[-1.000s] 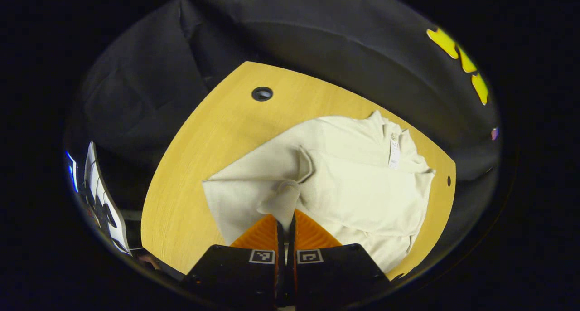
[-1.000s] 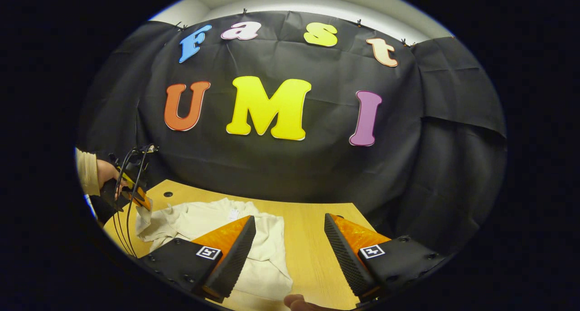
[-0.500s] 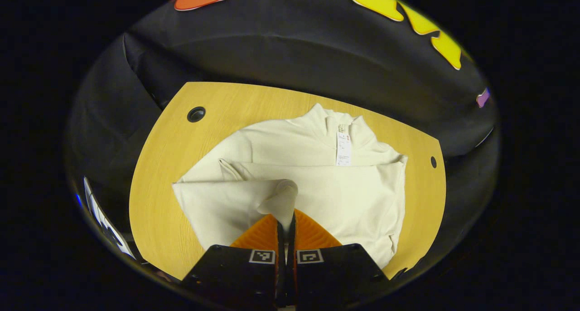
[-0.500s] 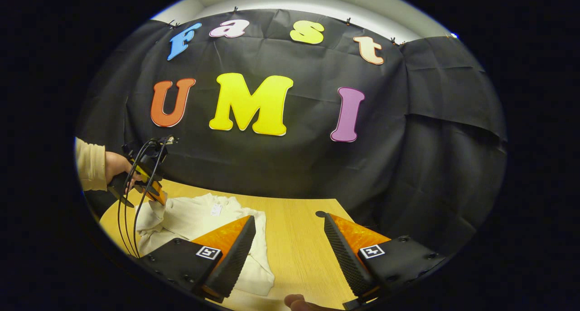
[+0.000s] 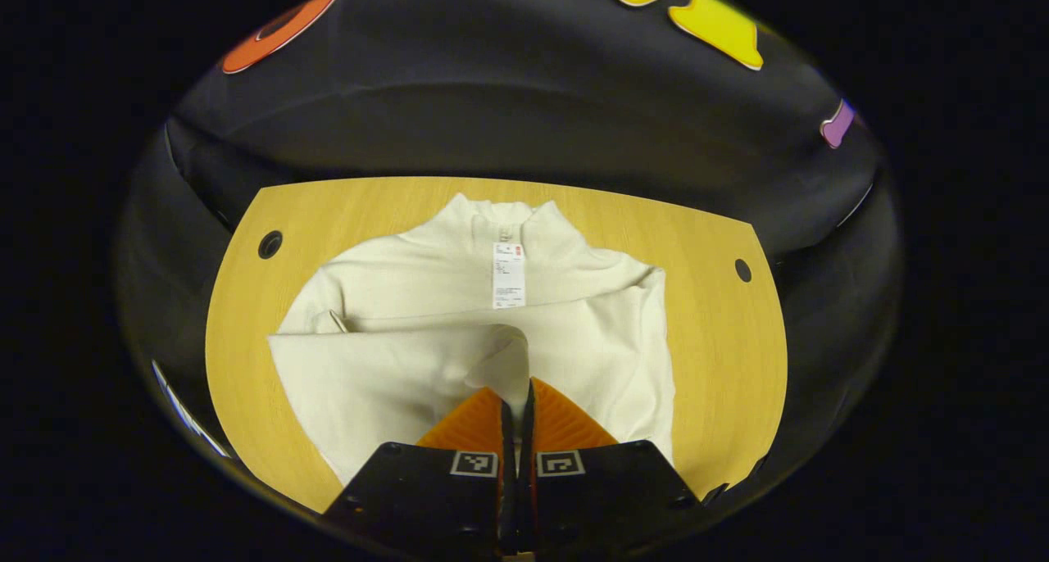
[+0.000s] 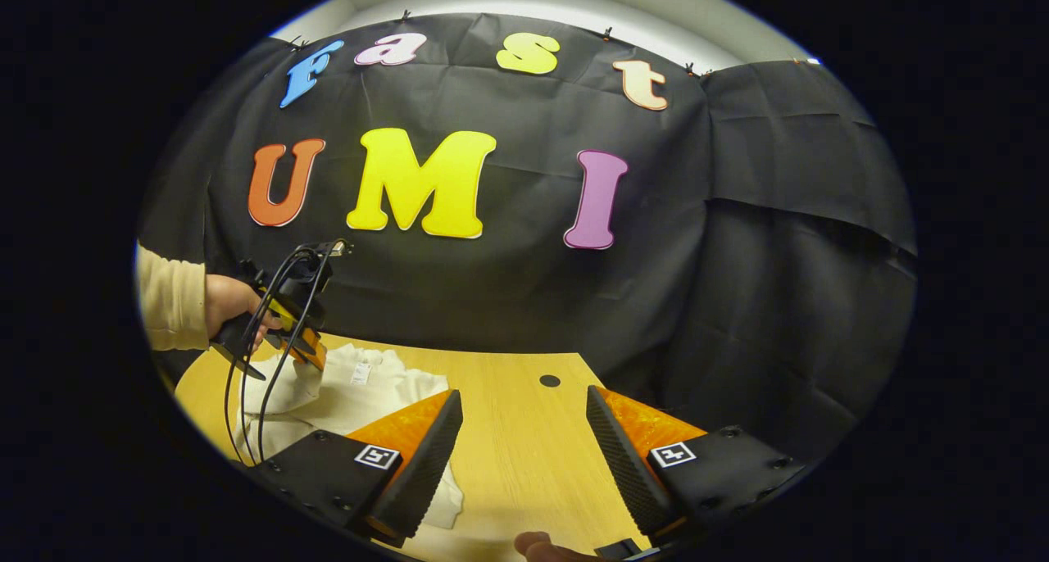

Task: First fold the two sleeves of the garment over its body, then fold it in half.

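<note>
Left gripper view: left gripper (image 5: 516, 398) clenched on a pinch of cream fabric, both fingers (image 5: 475, 419) pressed together with the cloth rising out from between their tips. Pinched piece: end of a sleeve (image 5: 385, 373), drawn across the front of the garment (image 5: 574, 333) and covering its lower left part. Garment spread flat on the wooden worktop (image 5: 713, 341), collar (image 5: 500, 214) toward the far edge by the black cloth wall (image 5: 492, 111), hem toward the near edge under the gripper. White tag (image 5: 509, 274) hanging from the collar onto the chest, just above the sleeve's upper fold line. Right-hand side of garment already narrowed, its edge running straight down. Two dark round holes in the worktop, one near the far left corner (image 5: 270, 244), one near the far right corner (image 5: 742, 270), both clear of the cloth.

Right gripper view: right gripper (image 6: 524, 455) released, fingers wide apart, bare worktop (image 6: 524, 431) visible between them, nothing touched. Garment (image 6: 344, 390) at the left part of the worktop, partly behind the gripper's left finger (image 6: 422, 455). Left gripper (image 6: 307, 353) seen farther off, above the garment, held by a hand (image 6: 229, 304) with a cream sleeve cuff (image 6: 172, 300); black cables (image 6: 270, 365) trailing down from it. Fingertip of the holding hand (image 6: 537, 544) at the bottom edge.
</note>
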